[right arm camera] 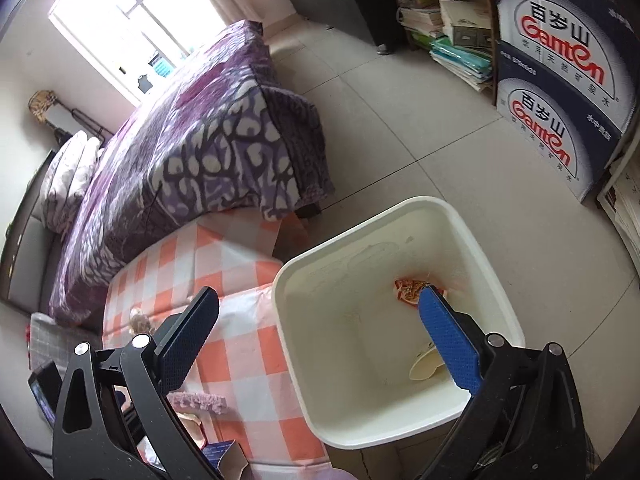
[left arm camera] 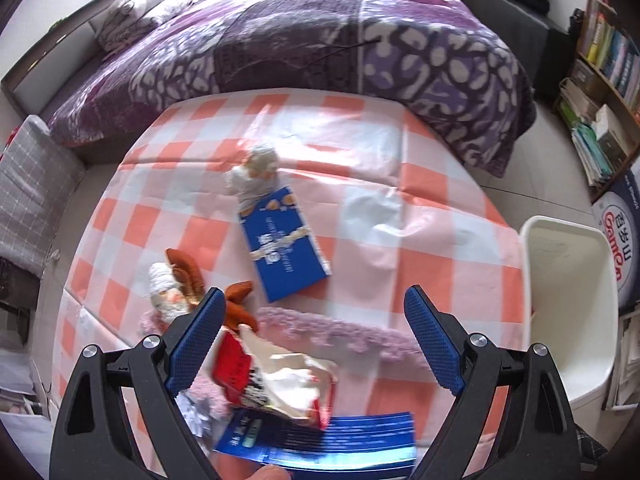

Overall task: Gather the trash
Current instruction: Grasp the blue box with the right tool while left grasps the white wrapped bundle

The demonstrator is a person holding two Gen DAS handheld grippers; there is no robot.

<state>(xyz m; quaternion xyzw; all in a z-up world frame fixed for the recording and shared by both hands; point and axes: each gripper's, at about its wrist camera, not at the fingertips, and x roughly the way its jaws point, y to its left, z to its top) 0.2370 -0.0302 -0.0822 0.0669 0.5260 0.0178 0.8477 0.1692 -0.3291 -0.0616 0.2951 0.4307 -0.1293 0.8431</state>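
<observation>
My left gripper (left arm camera: 314,296) stands open over the checked tablecloth (left arm camera: 440,208), its pads pressing on nothing. A crumpled red and white wrapper (left arm camera: 276,380) lies low between its jaws, close to the left finger (left arm camera: 200,332). A flat blue carton (left arm camera: 332,440) lies under the wrapper, and another blue box (left arm camera: 284,248) sits further out. A grey crumpled wad (left arm camera: 256,172) rests beyond that box. My right gripper (right arm camera: 318,294) hangs open and empty above the white bin (right arm camera: 400,208). The bin holds a red wrapper (right arm camera: 406,292) and a beige scrap (right arm camera: 422,366).
A small doll with brown parts (left arm camera: 176,284) and a pink fuzzy cloth (left arm camera: 340,332) lie on the table. The white bin (left arm camera: 568,300) stands at the table's right edge. A purple-covered bed (left arm camera: 320,40) lies behind, with a bookshelf (left arm camera: 600,60) and printed cartons (right arm camera: 560,80) at the right.
</observation>
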